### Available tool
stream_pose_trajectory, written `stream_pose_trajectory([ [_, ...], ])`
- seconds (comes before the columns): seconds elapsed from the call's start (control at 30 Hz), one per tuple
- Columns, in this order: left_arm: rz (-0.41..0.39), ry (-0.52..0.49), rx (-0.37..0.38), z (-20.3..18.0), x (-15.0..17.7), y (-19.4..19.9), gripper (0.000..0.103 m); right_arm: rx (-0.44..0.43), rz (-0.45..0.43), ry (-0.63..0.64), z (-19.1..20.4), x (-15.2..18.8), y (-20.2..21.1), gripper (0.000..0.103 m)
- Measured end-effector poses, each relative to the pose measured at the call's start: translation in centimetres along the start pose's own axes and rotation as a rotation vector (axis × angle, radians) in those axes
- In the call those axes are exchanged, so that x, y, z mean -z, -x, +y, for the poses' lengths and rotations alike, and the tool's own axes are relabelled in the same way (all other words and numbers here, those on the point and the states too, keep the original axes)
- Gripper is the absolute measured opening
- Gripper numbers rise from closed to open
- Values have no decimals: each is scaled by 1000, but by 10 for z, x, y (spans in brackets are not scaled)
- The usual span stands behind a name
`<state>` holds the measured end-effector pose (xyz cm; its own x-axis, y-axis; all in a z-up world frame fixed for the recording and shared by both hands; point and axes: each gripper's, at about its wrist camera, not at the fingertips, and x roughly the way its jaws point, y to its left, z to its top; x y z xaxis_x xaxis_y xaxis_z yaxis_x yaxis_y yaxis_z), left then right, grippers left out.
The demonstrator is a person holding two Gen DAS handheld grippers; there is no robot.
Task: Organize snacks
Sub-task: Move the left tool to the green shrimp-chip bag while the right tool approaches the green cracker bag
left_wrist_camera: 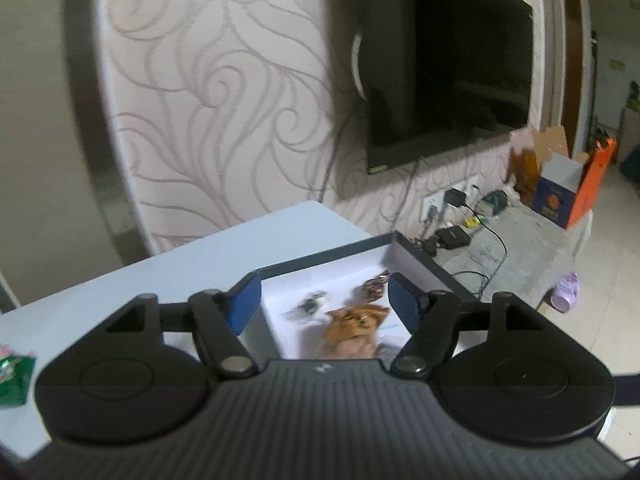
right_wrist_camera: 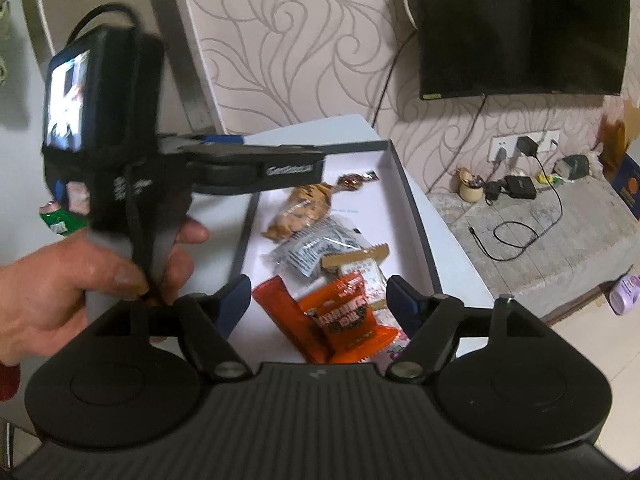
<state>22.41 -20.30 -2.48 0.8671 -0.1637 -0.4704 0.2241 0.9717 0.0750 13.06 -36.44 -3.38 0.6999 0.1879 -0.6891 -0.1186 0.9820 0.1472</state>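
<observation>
Left gripper (left_wrist_camera: 324,300): jaws apart, nothing between them, above the box (left_wrist_camera: 420,258). Right gripper (right_wrist_camera: 318,300): likewise spread and bare, over the near end of the box (right_wrist_camera: 412,216).

Seen only from the right wrist: orange packs (right_wrist_camera: 344,320), a clear sachet (right_wrist_camera: 316,250), a tan bar (right_wrist_camera: 356,256), all heaped inside; the hand (right_wrist_camera: 72,288) on the left gripper's handle; a green pack (right_wrist_camera: 60,222) outside on the table (right_wrist_camera: 460,252).

Shared by both, blurred from the left wrist: a brown bag (left_wrist_camera: 354,326) and a wrapped sweet (left_wrist_camera: 376,286) at the far end.
</observation>
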Motion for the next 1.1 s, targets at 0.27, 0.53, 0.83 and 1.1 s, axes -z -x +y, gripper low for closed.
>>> stream_pose_trajectory([
  [0.27,-24,72,-148,66,32,67,72,-117,10,41,34,-12,-4,81],
  [0.53,8,52,-313,152,76,127,72,-271,79,127,117,-11,-27,81],
  [0.83,63,80,-339,239,113,164,72,-348,124,161,198,-4,-38,81],
  [1.1,126,97,-127,305,123,162,72,-328,137,144,230,1,-46,81],
])
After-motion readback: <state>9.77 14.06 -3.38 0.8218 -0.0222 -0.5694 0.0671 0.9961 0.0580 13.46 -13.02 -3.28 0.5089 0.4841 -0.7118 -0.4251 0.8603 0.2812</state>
